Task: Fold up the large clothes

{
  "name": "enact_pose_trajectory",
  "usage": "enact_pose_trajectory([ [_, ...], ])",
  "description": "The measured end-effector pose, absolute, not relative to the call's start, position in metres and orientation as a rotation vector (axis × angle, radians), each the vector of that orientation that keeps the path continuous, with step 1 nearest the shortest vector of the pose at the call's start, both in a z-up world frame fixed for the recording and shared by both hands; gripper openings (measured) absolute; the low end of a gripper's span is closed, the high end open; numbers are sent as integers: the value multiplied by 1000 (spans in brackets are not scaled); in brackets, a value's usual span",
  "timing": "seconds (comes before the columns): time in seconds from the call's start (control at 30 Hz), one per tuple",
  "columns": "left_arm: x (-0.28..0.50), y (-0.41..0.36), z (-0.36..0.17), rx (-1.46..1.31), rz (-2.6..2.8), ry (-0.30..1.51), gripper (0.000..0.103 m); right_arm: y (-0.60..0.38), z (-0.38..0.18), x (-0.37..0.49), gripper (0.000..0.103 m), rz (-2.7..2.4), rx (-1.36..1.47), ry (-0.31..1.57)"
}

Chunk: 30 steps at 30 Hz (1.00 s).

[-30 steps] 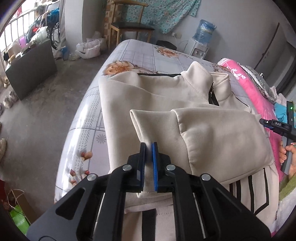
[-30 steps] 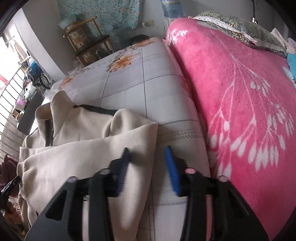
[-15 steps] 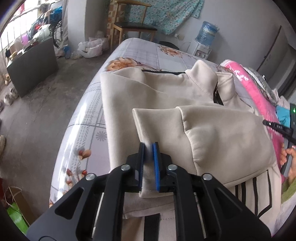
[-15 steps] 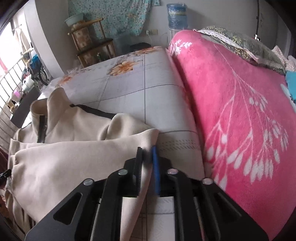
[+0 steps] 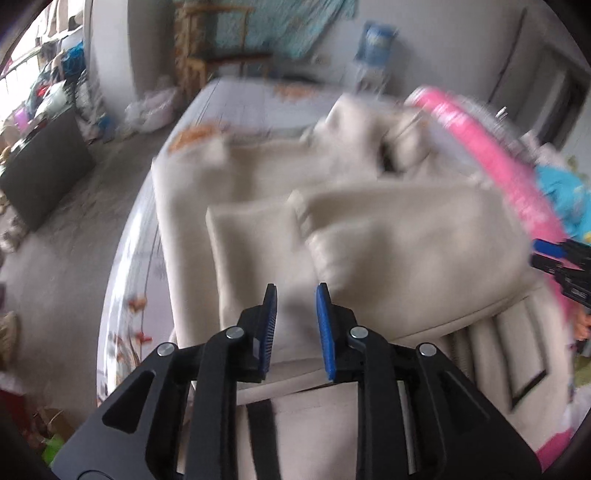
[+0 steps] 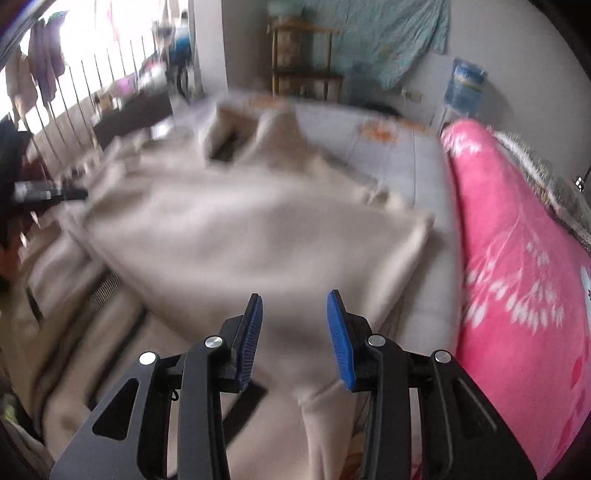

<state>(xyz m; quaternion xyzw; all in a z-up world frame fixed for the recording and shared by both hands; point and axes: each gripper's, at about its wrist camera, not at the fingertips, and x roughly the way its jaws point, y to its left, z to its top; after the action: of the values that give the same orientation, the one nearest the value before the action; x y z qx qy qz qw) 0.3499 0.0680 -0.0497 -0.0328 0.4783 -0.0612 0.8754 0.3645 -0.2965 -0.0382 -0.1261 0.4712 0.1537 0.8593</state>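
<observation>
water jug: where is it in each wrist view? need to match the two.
Left wrist: water jug sits top, right of centre, against the back wall; blurred.
Right wrist: it is at upper right, against the same wall, above the pink blanket's far end.
Shared landmark: the teal cloth on the wall, left of the jug in both.

Bed (image 5: 236, 99) — beige jacket (image 5: 388, 236), pink blanket (image 6: 517, 258)

matt beige cloth jacket (image 5: 388, 236), fleecy pink blanket (image 6: 517, 258)
</observation>
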Motion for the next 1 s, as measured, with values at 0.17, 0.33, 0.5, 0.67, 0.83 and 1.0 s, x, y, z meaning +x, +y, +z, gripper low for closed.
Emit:
enact_pose_trajectory([
  [0.17,350,84,-44,-162,-129,989,21,-303,-29,370,35,301,-214,1014],
  [0.33,347,90,-15,-129,-127,921,26,-301,3,375,36,317,-198,943],
  [0.5,371,85,-1,-107,-154,916,39,-292,12,408,51,331,-147,943],
  [0.67,419,64,-13,-55,-180,974,45,-271,3,449,54,367,-195,968],
  [0.83,444,43,-34,65,-198,1007,45,-252,-22,486,54,421,-318,1017],
  [1.0,447,27,-50,197,-211,1003,38,-243,-28,485,43,472,-404,1018],
])
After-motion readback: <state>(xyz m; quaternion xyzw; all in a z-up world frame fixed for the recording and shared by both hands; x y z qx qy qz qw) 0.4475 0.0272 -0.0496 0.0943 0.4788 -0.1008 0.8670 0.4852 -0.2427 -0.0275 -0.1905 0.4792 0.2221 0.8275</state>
